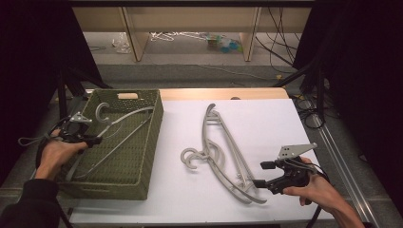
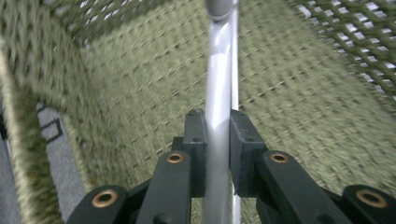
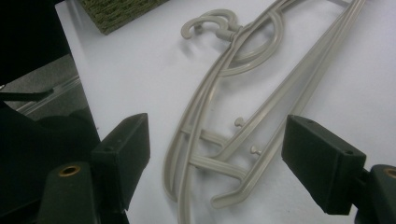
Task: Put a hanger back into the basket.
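Black jaws of the left gripper (image 2: 217, 140) rise from the bottom of the left gripper view, clenched on the pale grey bar of a hanger (image 2: 218, 98); the bar runs straight up toward twelve o'clock between the two pads, over the woven olive floor of the basket (image 2: 140, 93). In the high view the left gripper (image 1: 92, 140) sits at nine o'clock, at the basket's left wall, with the held hanger (image 1: 121, 130) stretched across the inside of the green woven basket (image 1: 154, 142); its hook curls near the far rim at about eleven o'clock. The left hand (image 1: 54, 156) comes in from seven o'clock.

Two more grey plastic hangers (image 1: 223, 152) lie flat on the white table (image 1: 271, 123) near the centre, overlapping each other, their hooks side by side and pointing toward nine o'clock, just apart from the basket's right wall. In the right gripper view these hangers (image 3: 233, 107) run from the hooks at twelve o'clock down to six o'clock.

At five o'clock in the high view the right gripper (image 1: 261, 175) rests in the right hand (image 1: 316, 190), its jaws spread wide and released, aimed at the near ends of the hangers. The right gripper view shows those jaws standing either side of the hanger ends (image 3: 215, 154), touching neither.
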### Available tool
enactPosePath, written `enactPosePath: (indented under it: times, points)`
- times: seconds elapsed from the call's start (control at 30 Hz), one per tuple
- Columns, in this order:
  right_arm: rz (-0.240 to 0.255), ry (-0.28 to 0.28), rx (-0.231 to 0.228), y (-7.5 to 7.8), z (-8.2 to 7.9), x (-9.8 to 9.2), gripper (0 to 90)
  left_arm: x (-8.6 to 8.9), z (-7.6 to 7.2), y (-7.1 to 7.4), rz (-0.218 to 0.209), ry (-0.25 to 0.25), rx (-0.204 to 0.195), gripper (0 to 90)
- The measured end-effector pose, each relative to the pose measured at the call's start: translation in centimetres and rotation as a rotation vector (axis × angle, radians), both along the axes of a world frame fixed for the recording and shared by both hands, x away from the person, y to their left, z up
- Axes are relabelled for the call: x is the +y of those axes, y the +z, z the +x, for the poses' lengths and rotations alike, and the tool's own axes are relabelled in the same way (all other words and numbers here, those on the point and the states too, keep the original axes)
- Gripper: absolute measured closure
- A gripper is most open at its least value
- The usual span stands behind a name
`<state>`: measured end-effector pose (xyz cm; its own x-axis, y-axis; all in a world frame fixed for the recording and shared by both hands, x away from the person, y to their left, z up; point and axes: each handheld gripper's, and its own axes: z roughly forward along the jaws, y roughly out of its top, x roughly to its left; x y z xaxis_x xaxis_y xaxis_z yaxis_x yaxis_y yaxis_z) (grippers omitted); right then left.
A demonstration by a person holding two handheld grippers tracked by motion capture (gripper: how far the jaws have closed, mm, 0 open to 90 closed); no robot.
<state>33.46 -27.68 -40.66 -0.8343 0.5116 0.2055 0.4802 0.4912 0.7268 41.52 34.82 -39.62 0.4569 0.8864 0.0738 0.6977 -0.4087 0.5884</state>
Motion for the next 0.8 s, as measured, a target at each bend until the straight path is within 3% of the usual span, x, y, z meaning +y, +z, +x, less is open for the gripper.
enactPosePath:
  times: [0.1,0.17,0.23,0.27,0.4,0.53,0.63,0.8]
  points:
    - [-0.002,-0.001,-0.003,-0.1,0.1,0.1,24.3,0.5,0.1,-0.6,-0.025,0.049,0.006,76.0]
    - [-0.002,0.0,0.009,-0.2,0.0,0.1,24.3,0.5,0.2,-0.9,0.0,0.064,0.019,74.4]
    - [-0.005,0.002,0.006,-0.3,0.1,0.2,24.2,0.6,0.2,-1.1,-0.003,0.095,0.013,72.8]
    - [-0.002,0.0,0.015,-0.3,0.1,0.3,24.2,0.7,0.2,-1.2,-0.012,0.116,-0.01,72.3]
    - [-0.005,0.0,0.01,-0.6,0.0,0.5,24.1,1.2,-0.2,-0.6,0.02,0.167,-0.044,67.1]
    - [-0.006,0.002,0.009,-0.7,0.1,0.6,24.1,1.1,-1.0,0.5,0.002,0.185,-0.109,61.0]
    - [-0.002,-0.016,0.004,-0.8,0.2,0.7,24.1,-0.2,-2.0,1.9,-0.05,0.164,-0.193,55.7]
    - [0.021,-0.074,-0.024,-0.8,0.3,0.9,23.6,-3.9,-4.6,4.3,-0.165,0.124,-0.316,40.8]
